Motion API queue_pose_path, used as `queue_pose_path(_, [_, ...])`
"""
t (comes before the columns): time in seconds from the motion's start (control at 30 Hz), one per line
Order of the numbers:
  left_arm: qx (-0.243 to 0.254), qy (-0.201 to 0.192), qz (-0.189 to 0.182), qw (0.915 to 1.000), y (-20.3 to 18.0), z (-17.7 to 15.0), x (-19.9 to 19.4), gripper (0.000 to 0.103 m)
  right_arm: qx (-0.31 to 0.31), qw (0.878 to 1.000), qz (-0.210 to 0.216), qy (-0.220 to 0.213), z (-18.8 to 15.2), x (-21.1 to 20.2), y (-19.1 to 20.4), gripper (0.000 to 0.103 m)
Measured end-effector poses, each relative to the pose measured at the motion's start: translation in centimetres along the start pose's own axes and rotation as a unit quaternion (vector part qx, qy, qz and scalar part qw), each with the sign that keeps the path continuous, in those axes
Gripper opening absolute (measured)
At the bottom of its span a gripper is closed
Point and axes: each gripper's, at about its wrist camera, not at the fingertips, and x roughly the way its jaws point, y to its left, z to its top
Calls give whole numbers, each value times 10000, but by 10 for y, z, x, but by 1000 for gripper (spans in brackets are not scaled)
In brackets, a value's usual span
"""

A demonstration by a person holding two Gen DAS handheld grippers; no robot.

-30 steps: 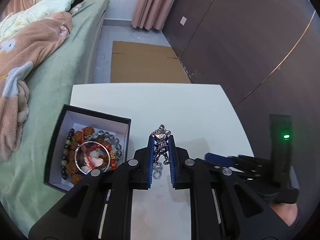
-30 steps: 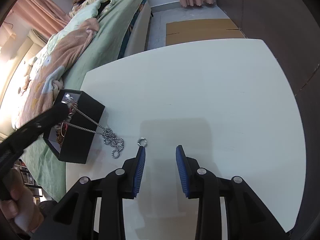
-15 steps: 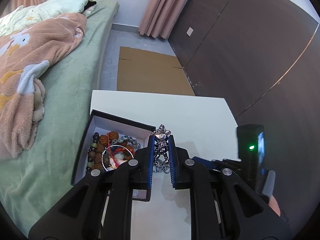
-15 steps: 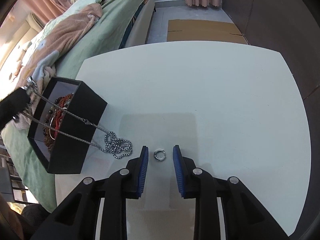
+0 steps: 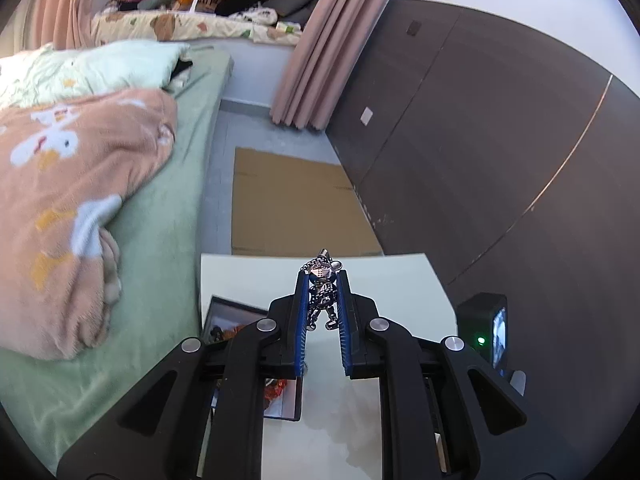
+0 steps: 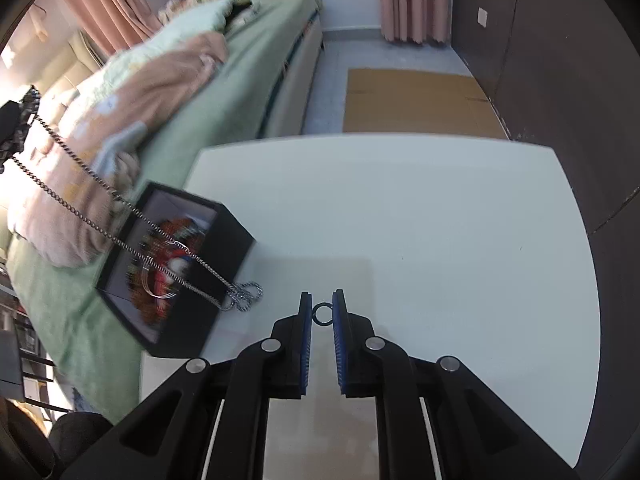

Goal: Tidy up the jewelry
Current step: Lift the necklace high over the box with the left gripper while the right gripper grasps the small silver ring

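Left tongs [image 5: 323,280] clamp the pendant [image 5: 322,292]; no writing is legible.

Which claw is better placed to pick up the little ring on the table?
The right claw. Its tips already sit on either side of the ring, which lies on the table. The left claw is busy gripping the necklace.

Silver chain [image 6: 120,236] hangs taut over open black box [image 6: 224,248].
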Motion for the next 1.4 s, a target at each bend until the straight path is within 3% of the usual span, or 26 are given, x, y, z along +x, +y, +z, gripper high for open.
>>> queue_pose_path(0.43, [352, -651, 167, 9971, -29, 47, -55, 14, 13, 9982, 433, -419, 0, -36, 3, 10])
queue_pose_path(0.83, [609, -1045, 260, 9923, -53, 73, -93, 14, 42, 9970, 593, -489, 5, -41, -1, 11])
queue_pose_path(1.4, [621, -962, 369, 9927, -52, 78, -86, 14, 22, 9935, 900, -692, 6, -52, 4, 11])
